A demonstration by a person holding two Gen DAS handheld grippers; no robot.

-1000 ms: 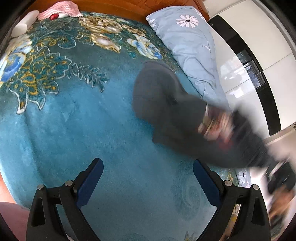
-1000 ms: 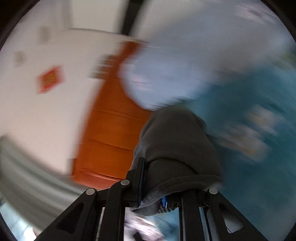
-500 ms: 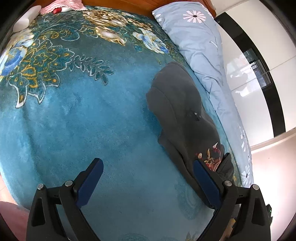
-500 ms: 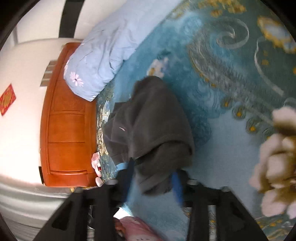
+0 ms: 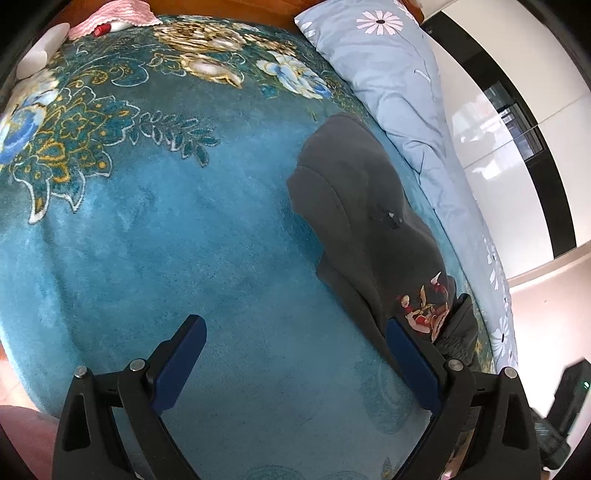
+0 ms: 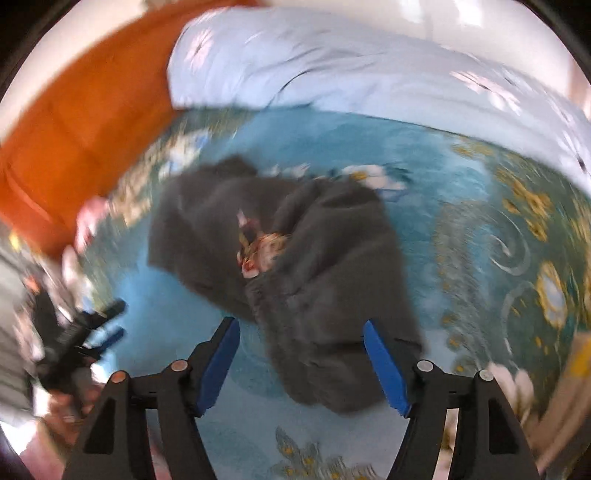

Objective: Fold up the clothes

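Holding: my left gripper (image 5: 295,354) has its blue pads spread wide with nothing between them; it hangs over bare blanket, the garment just off its right pad.
Right side: my right gripper (image 6: 301,354) is spread too and carries nothing; its pads frame the near end of the garment from above, as far as the smeared right wrist view lets me judge.
Garment: the dark grey sweatshirt (image 5: 369,206) lies in a rumpled heap on the bed, one part thrown over another, a small cartoon print (image 5: 424,306) showing near its lower end. It is neither flat nor squared.
Stage: I judge this fits either a garment laid down for spreading or one between folds; the heap does not settle which.
Risk, grip: the fabric is thick and doubled, so a pinch could catch two layers at once and drag the whole heap rather than one edge.
Risk, surface: the plush teal floral blanket (image 5: 184,240) looks grippy, so cloth may bunch instead of sliding.
Risk, view: the right camera is blurred, so I could misjudge where the hem lies.
Surface: a pale blue daisy-print quilt (image 5: 399,85) runs along the far side, just beside the sweatshirt.
Room: an orange wooden headboard (image 6: 70,122), white walls, and a pink knitted item (image 5: 118,18) at the blanket's top edge.
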